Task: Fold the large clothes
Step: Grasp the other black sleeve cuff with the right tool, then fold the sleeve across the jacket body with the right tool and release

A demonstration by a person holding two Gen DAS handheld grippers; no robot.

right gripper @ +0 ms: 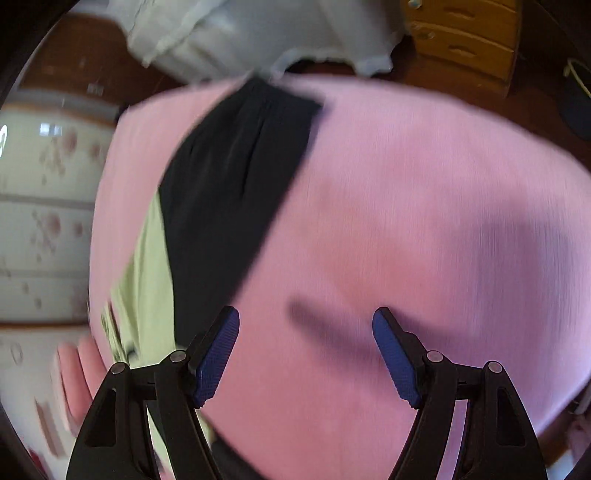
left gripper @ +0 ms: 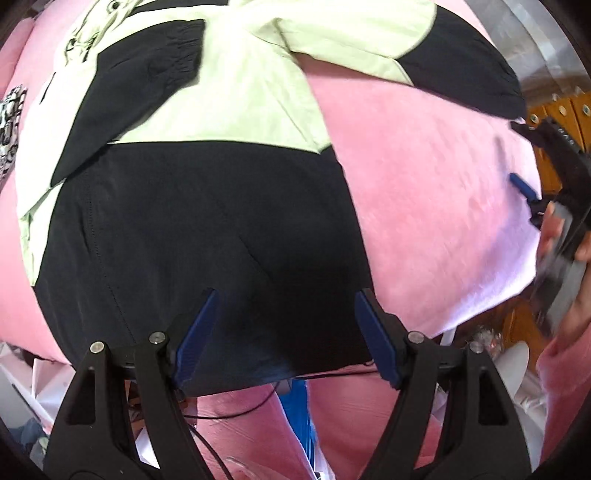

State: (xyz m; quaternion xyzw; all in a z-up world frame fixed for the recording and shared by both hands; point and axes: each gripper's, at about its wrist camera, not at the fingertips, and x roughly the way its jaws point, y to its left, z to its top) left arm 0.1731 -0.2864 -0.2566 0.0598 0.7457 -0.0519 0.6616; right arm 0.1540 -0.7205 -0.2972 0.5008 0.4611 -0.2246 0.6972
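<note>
My right wrist view is motion-smeared: jacket (right gripper: 236,177) edges soft, drawers (right gripper: 469,37) vague. In left view the jacket's print (left gripper: 92,33) runs off the top edge; right hand-held gripper (left gripper: 532,199) blurred, half cut off at frame edge.

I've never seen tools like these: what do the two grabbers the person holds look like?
Each is a black plastic frame of two angled arms with silver pivot pins. The left gripper and right gripper carry flat blue ribbed fingers. The person wears a pink sleeve.
</note>
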